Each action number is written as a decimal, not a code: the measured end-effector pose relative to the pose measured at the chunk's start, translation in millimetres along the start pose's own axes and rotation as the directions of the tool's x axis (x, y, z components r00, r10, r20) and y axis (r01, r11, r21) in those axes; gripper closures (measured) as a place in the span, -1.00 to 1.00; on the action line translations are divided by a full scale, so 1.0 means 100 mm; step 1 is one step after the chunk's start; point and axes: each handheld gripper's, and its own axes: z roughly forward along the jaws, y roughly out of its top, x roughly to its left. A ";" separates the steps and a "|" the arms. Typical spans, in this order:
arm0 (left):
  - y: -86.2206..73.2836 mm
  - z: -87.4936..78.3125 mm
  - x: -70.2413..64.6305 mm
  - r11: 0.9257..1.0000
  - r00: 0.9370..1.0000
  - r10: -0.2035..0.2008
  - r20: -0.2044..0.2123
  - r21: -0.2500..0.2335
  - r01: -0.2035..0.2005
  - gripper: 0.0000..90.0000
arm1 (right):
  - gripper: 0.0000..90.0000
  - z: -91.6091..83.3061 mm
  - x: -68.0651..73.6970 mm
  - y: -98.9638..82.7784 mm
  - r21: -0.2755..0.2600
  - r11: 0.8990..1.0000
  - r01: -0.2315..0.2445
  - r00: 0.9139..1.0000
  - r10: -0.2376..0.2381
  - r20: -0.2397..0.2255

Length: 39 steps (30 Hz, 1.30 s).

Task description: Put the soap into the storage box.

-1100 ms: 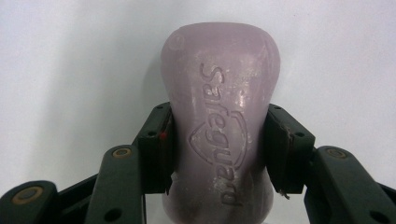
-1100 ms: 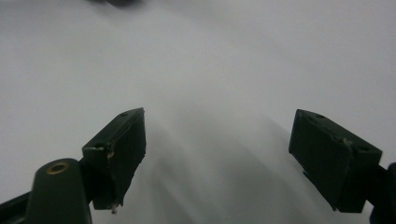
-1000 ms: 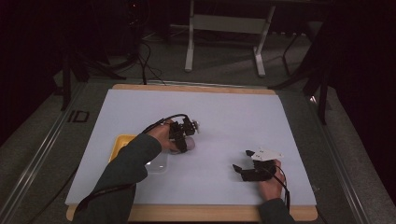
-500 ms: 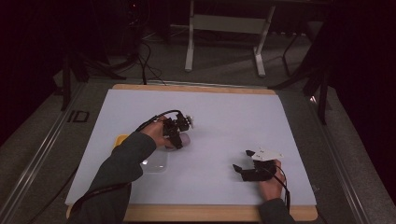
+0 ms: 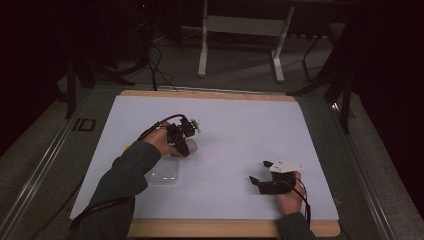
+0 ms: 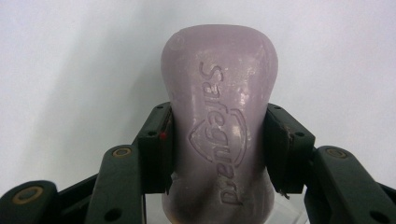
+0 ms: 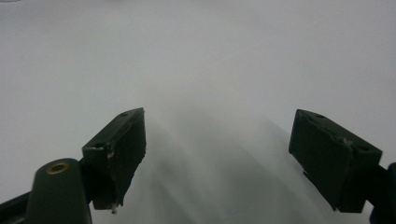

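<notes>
A pale lilac bar of soap (image 6: 219, 93) with embossed lettering sits between the two black jaws of my left gripper (image 6: 217, 140), whose pads press on its sides. In the high view this gripper (image 5: 184, 145) hovers over the left-middle of the white table top, the soap (image 5: 192, 146) poking out to its right. My right gripper (image 5: 260, 172) rests low near the front right of the table. Its jaws stand wide apart in the right gripper view (image 7: 217, 140), with bare white surface between them.
A clear plastic dish (image 5: 164, 177) lies on the white table sheet (image 5: 240, 125) just in front of the left hand. A yellow item (image 5: 127, 148) peeks out beside the left sleeve. Dark floor, cables and a metal stand lie beyond the far edge.
The left hand has carried the soap a little to the left and slightly upward, and the sleeve now covers more of the yellow item. The right gripper has stayed put.
</notes>
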 end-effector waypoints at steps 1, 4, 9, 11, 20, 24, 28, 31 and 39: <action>0.00 0.00 0.00 1.000 1.000 0.000 0.000 0.000 0.000 0.10 | -0.59 0.00 0.00 0.00 0.000 1.000 0.000 1.000 0.000 0.000; -0.06 -0.02 0.06 1.000 1.000 -0.025 0.000 0.001 0.025 0.10 | -0.59 0.00 0.00 0.00 0.000 1.000 0.000 1.000 0.000 0.000; -0.15 -0.02 0.13 0.998 0.998 -0.061 -0.008 0.010 0.061 0.10 | -0.59 0.00 0.00 0.00 0.000 1.000 0.001 1.000 -0.001 0.001; -0.18 -0.02 0.15 0.997 0.997 -0.079 -0.007 0.011 0.079 0.10 | -0.59 0.00 0.00 0.00 0.000 1.000 0.001 1.000 -0.001 0.001; -0.33 -0.04 0.26 0.988 0.988 -0.152 -0.014 0.017 0.152 0.10 | -0.59 0.00 0.01 0.00 -0.002 1.000 0.002 1.000 -0.002 0.002; -0.41 -0.06 0.31 0.982 0.982 -0.186 -0.016 0.008 0.187 0.10 | -0.59 0.00 0.01 0.00 -0.004 1.000 0.003 1.000 -0.003 0.002; -0.47 -0.07 0.35 0.976 0.976 -0.218 -0.013 0.020 0.218 0.10 | -0.59 0.00 0.01 0.00 -0.004 1.000 0.004 1.000 -0.004 0.002; -0.52 -0.07 0.38 0.970 0.971 -0.241 -0.012 0.020 0.241 0.10 | -0.59 0.00 0.01 0.00 -0.004 1.000 0.003 1.000 -0.003 0.002; -0.60 -0.07 0.42 0.955 0.955 -0.295 -0.029 0.022 0.296 0.10 | -0.59 0.00 0.01 0.00 -0.005 1.000 0.003 1.000 -0.003 0.003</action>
